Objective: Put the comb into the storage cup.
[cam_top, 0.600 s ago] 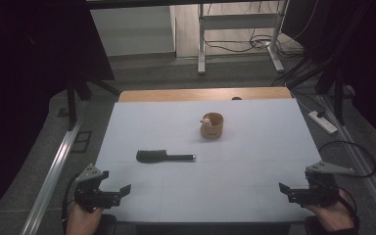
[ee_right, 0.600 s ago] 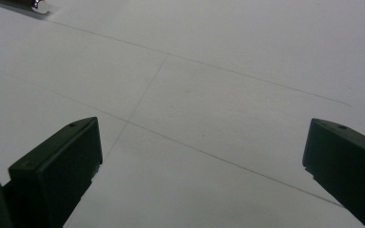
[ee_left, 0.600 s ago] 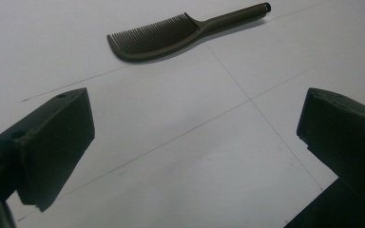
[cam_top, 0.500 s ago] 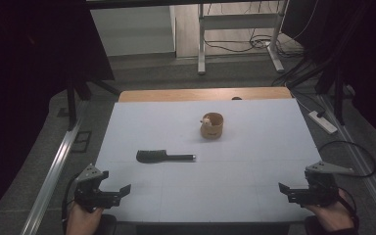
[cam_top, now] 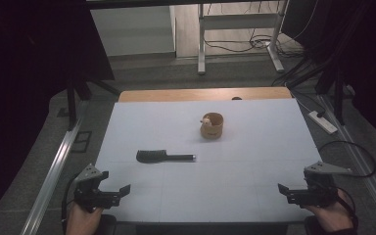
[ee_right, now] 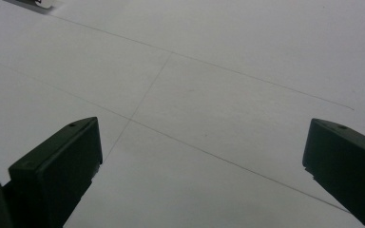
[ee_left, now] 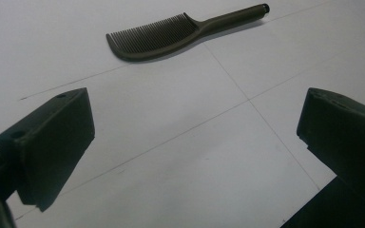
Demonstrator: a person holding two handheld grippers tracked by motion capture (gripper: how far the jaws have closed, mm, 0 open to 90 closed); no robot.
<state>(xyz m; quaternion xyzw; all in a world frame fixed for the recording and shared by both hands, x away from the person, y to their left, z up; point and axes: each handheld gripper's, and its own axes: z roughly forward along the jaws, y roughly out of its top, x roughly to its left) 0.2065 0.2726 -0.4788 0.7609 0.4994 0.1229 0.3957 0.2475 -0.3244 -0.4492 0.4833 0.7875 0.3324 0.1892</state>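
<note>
Dark comb (cam_top: 164, 156) lies flat on the white table (cam_top: 254, 196), a bit left of middle. Long axis runs left-right across the table in the high view: toothed head at the left end, thin handle pointing right, toward the right side of the table. In the left gripper view the comb (ee_left: 180, 29) sits ahead of the jaws, teeth facing away from the camera, handle tip up to the right.

Small tan cup (cam_top: 212, 126) stands upright beyond the comb and to its right, well apart from it. A small pale thing sits at the cup's left rim; cannot tell what it is or whether more is inside.

Left tool (cam_top: 120, 192) is at the near left corner, nearer than the comb and left of it, jaws spread wide with nothing between them, aimed roughly at the comb. Right tool (cam_top: 285, 190) is at the near right corner, far to the right of the comb, jaws also spread wide, bare table between them. Each is gripped by a hand at the table's near edge.
</note>
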